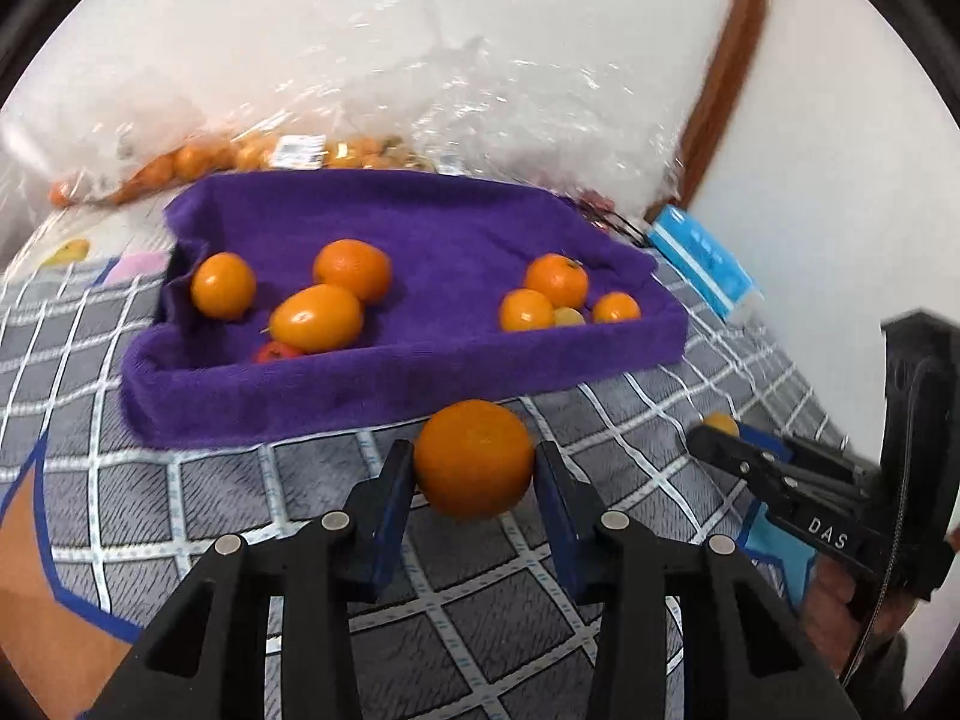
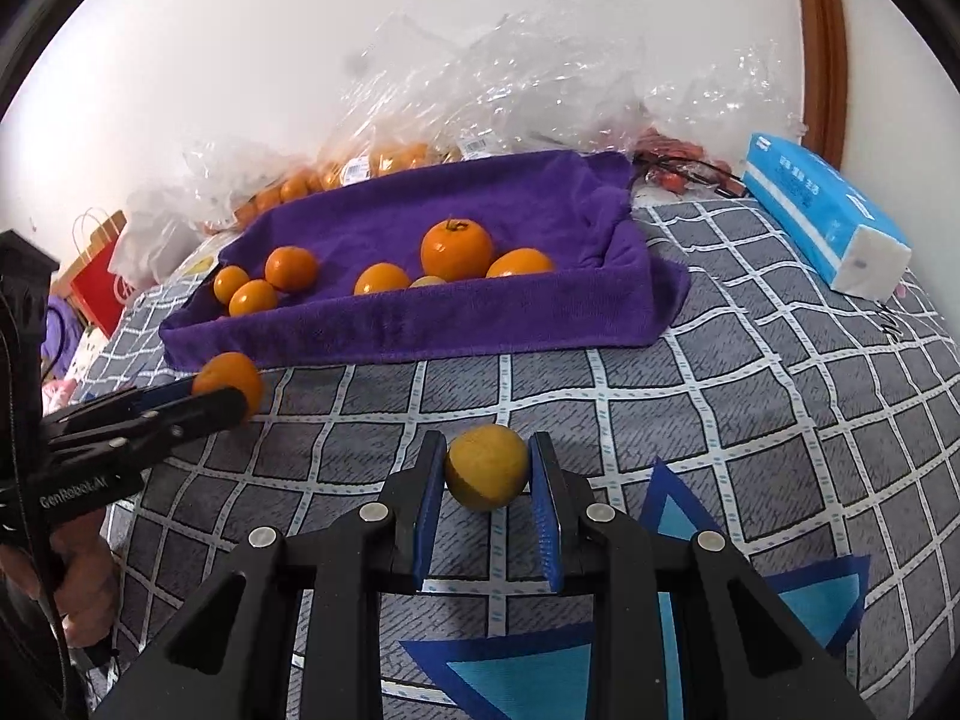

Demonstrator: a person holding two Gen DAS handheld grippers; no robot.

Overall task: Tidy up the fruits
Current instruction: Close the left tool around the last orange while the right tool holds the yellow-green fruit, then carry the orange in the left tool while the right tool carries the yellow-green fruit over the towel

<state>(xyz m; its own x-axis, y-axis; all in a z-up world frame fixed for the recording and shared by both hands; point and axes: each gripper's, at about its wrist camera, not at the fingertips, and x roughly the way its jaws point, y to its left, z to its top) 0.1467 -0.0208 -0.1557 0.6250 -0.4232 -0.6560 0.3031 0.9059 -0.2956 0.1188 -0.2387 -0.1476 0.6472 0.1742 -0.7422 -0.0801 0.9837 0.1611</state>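
Black left gripper (image 1: 474, 462), blue pads (image 1: 393, 510), 4 silver screws

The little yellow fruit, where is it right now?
The little yellow fruit sits pinched between the right tongs, just above the checked blanket, in front of the purple towel tray.

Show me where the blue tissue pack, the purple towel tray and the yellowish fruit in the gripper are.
Blue tissue pack (image 2: 822, 222): right wrist view, on its printed top face.
Purple towel tray (image 2: 420, 324): right wrist view, on its near wall.
Yellowish fruit (image 2: 486, 467): right wrist view, middle of its skin.
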